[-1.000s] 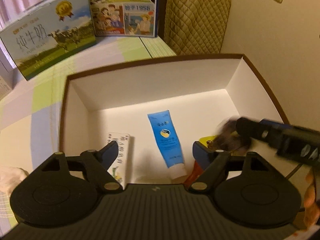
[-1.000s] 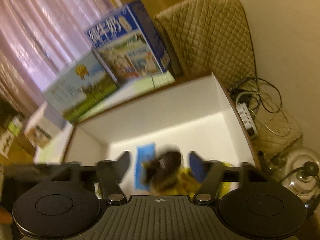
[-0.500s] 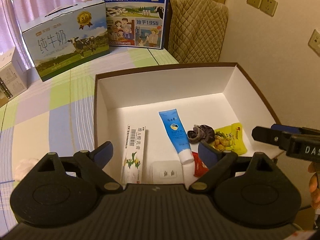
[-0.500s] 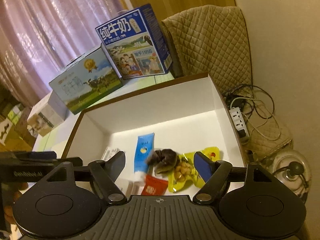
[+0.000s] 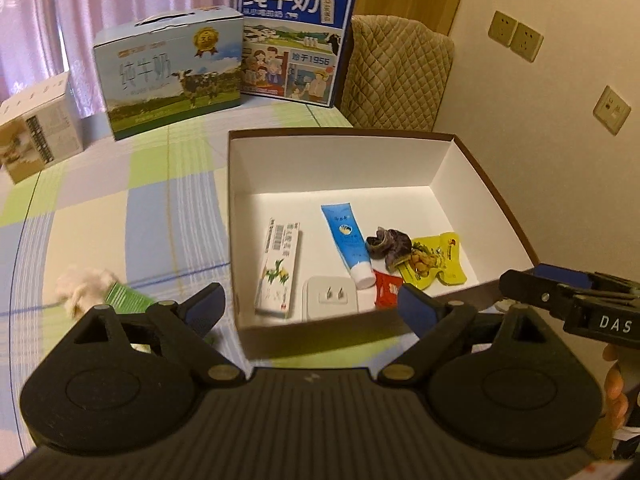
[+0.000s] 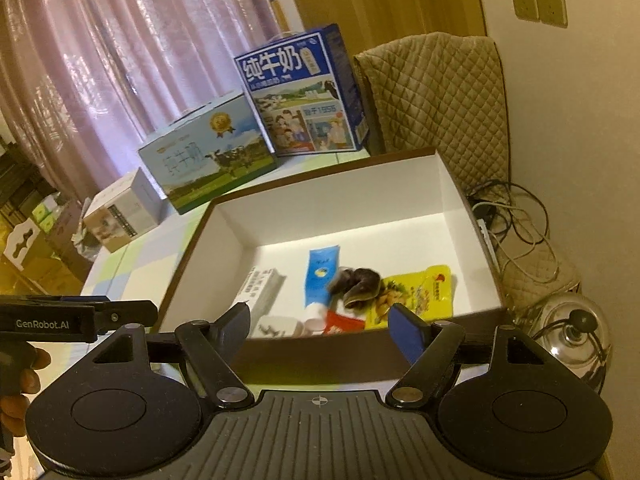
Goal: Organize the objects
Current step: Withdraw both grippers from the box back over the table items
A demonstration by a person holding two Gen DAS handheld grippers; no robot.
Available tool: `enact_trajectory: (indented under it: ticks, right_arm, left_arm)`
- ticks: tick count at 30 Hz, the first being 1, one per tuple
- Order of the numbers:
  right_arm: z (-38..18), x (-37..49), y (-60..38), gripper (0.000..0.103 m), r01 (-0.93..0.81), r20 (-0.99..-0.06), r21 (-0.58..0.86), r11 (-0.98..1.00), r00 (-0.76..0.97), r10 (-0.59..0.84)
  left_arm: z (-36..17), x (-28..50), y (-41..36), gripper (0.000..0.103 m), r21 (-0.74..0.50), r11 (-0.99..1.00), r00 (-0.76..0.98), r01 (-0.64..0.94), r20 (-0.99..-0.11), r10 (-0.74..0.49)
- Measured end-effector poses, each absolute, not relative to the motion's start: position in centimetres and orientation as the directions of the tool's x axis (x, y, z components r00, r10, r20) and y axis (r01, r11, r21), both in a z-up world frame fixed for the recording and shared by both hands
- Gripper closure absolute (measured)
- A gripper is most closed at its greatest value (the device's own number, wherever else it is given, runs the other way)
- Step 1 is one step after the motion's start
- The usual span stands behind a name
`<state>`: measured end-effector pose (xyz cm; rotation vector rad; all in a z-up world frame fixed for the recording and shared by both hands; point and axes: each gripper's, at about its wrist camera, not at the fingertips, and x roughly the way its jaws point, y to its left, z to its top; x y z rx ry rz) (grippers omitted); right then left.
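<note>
Six small items already lie in the white-lined box (image 5: 472, 178) — among them a blue tube (image 5: 345, 236), a dark hair tie (image 5: 389, 245) and a yellow snack packet (image 5: 434, 261). Both the left gripper (image 5: 310, 306) and the right gripper (image 6: 320, 326) hang spread and empty at the near wall. Left of the box, a green packet (image 5: 127, 299) and a white fluffy item (image 5: 82, 286) wait on the tablecloth (image 5: 120, 216) — best approached low, with the jaws straddling the packet's narrow width.

Green packet (image 5: 129, 298) — half behind left gripper's finger (image 5: 204, 307); print illegible.
</note>
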<state>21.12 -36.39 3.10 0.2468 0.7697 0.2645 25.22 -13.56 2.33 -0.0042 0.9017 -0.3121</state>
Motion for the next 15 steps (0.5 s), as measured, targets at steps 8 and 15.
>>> enact_trajectory:
  ticks: [8,15]
  right_arm:
    - [3.8,18.4,-34.4,0.030,-0.198,-0.638,0.329,0.923,0.674,0.372]
    - [3.9,16.8,-32.8,0.030,-0.238,-0.641,0.333,0.912,0.652,0.404]
  left_arm:
    - [2.9,22.0,-10.2,0.012,-0.154,0.964,0.584,0.215,-0.771,-0.253]
    - [2.9,19.7,-7.6,0.012,-0.169,0.969,0.588,0.178,-0.772,-0.243]
